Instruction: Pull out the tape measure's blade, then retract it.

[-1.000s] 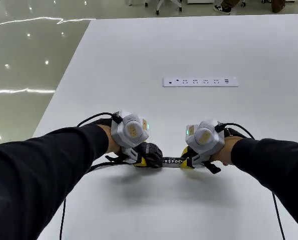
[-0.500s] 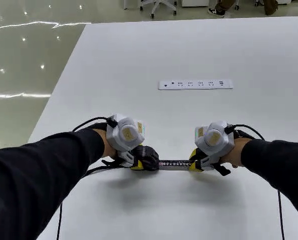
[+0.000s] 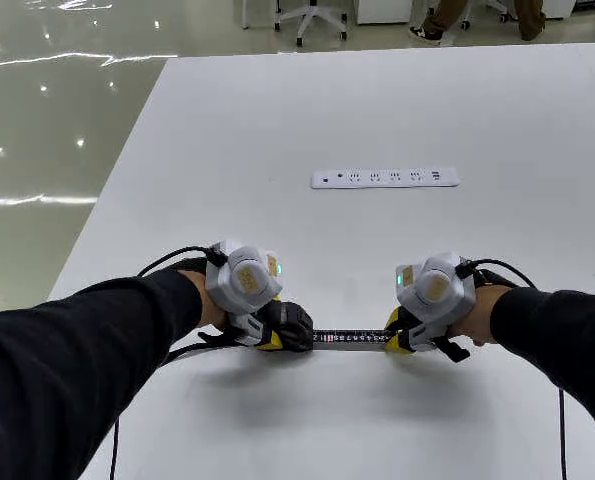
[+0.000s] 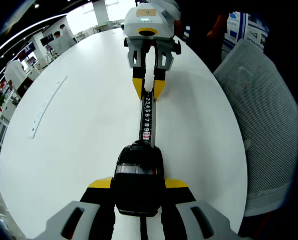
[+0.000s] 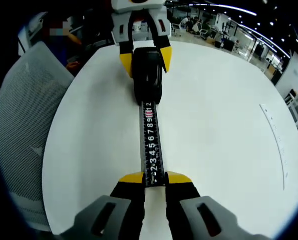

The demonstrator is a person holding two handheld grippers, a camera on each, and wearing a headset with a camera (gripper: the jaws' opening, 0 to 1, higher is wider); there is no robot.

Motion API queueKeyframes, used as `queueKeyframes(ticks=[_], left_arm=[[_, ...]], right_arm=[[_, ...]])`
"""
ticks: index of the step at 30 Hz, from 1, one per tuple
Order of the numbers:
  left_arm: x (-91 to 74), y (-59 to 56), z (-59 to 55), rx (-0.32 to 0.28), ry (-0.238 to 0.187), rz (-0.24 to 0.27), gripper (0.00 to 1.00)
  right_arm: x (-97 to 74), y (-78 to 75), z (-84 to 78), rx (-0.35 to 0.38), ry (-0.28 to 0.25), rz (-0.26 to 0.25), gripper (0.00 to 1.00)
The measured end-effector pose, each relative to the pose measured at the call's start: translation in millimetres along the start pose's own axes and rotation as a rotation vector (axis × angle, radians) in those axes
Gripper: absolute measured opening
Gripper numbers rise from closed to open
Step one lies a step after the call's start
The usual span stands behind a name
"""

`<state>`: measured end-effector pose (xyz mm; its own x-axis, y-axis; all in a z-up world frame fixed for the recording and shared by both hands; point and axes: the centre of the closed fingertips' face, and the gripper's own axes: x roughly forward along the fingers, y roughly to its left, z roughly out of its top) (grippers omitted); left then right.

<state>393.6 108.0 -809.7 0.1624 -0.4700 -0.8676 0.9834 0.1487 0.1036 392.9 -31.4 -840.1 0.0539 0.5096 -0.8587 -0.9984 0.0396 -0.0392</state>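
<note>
**Head view, with both gripper views.** The white surface [image 3: 377,110] runs from the lower edge to the top of the frame. A white power strip [image 3: 385,178] lies across its centre, well apart from the work.

At lower centre, the two grippers face each other along one line. The left gripper [image 4: 138,184], left of centre, is clamped around the black tape measure case [image 5: 147,70]. I cannot tell whether the case touches the surface or hangs just above it. The right gripper [image 5: 154,179], right of centre, pinches the free end of the blade [image 4: 146,117].

The blade runs straight between them, printed face up, with a short length drawn out.

I judge the step in hand to be the pull-out, partly done. The next move calls for drawing the right gripper away from the case along the blade's own line, with the case held fixed. After that I would guide the blade back in rather than release it to snap.
</note>
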Motion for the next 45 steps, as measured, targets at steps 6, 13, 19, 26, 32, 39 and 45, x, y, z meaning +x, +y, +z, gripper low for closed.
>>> queueKeyframes(ticks=[6, 13, 19, 26, 32, 39, 45], left_arm=[[-0.1, 0.4, 0.2, -0.006, -0.006, 0.0, 0.32], [-0.5, 0.3, 0.2, -0.012, -0.008, 0.003, 0.32], [-0.5, 0.0, -0.3, -0.018, -0.005, 0.003, 0.32], [0.1, 0.4, -0.9, -0.022, -0.001, 0.001, 0.31], [0.4, 0.6, -0.8, -0.024, 0.0, -0.001, 0.31], [0.5, 1.2, -0.7, -0.03, -0.002, -0.003, 0.32], [0.3, 1.5, -1.0, -0.033, -0.003, 0.0, 0.32]], right_arm=[[-6.8, -0.5, -10.4, 0.016, 0.009, 0.0, 0.1], [-13.6, -1.0, -21.6, 0.027, 0.023, -0.002, 0.1], [-20.1, -4.0, -34.4, 0.048, 0.031, -0.01, 0.1], [-25.9, -3.9, -46.1, 0.048, 0.041, -0.017, 0.1], [-30.6, -6.5, -56.0, 0.057, 0.048, -0.02, 0.1], [-33.7, -7.2, -62.4, 0.045, 0.064, -0.021, 0.1], [-39.8, -6.2, -67.4, 0.051, 0.074, -0.027, 0.1]])
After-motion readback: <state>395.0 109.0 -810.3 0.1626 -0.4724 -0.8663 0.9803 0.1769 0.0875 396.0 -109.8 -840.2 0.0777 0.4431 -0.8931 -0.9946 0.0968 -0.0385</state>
